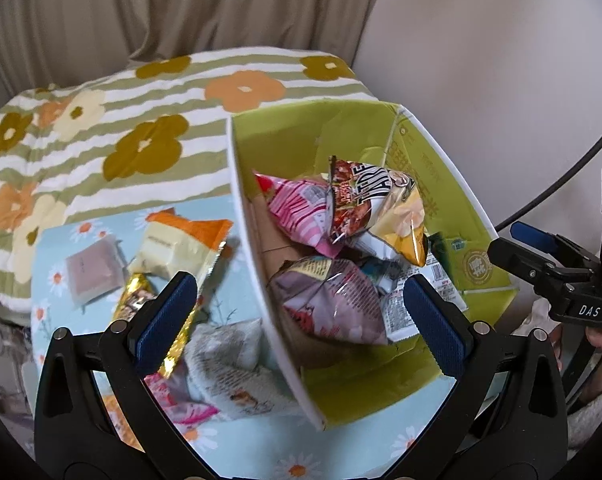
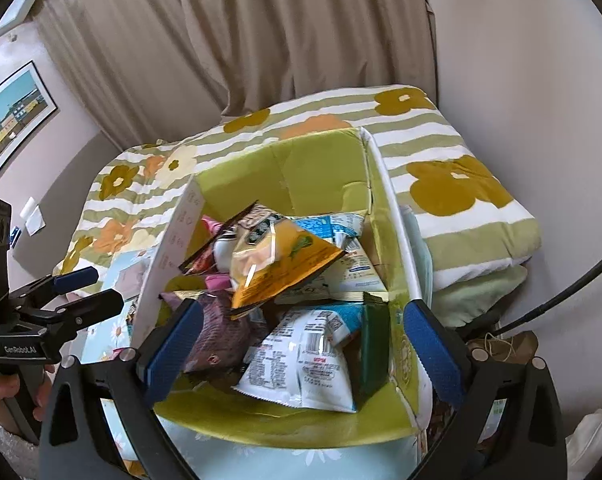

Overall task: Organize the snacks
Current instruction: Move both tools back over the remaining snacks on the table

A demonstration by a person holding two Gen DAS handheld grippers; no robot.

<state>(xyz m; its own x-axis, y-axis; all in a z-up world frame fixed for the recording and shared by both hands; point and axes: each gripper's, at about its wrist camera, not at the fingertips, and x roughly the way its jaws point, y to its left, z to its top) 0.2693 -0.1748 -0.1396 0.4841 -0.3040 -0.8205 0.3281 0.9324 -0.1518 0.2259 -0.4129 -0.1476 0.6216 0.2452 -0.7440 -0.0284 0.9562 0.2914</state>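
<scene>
Right gripper point(image 2: 297, 344) stood spread, empty, above green box point(image 2: 285, 428) of snack packets point(image 2: 277, 268). Left gripper point(image 1: 297, 320) spread too, over loose packets point(image 1: 181, 244) beside box; next move probably pinching one.

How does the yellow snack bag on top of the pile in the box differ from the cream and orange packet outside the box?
The yellow snack bag lies inside the green box, propped on other snacks; the cream and orange packet lies outside it on the daisy-print cloth. The bag is shiny yellow with a dark edge; the packet is pale with an orange end. Neither is gripped.
</scene>
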